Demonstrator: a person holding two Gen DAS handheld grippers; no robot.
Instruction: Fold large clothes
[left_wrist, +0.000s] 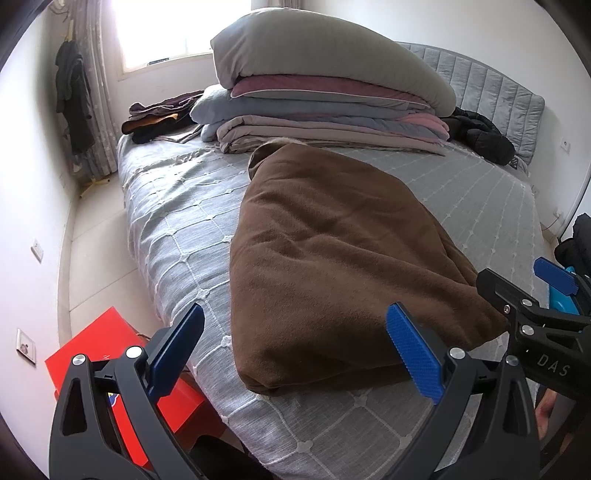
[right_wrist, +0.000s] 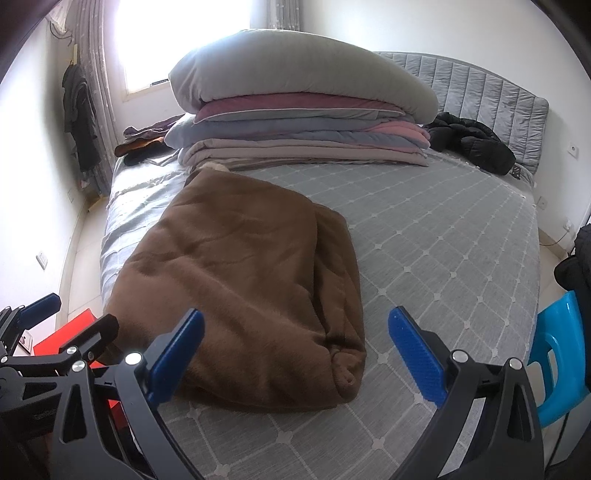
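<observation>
A large brown fleece garment (left_wrist: 332, 251) lies folded into a long thick bundle on the grey quilted bed (left_wrist: 177, 229). It also shows in the right wrist view (right_wrist: 243, 280), near the bed's (right_wrist: 443, 251) front left. My left gripper (left_wrist: 295, 350) is open and empty, hovering just short of the bundle's near end. My right gripper (right_wrist: 295, 354) is open and empty, above the bundle's near right corner. The right gripper also shows at the right of the left wrist view (left_wrist: 517, 291), beside the bundle's right edge.
A stack of folded quilts with a grey pillow (right_wrist: 303, 107) on top stands at the head of the bed. A black jacket (right_wrist: 472, 144) lies by the headboard, and dark clothes (left_wrist: 155, 118) at the far left. A red box (left_wrist: 110, 354) stands left, a blue chair (right_wrist: 557, 362) right.
</observation>
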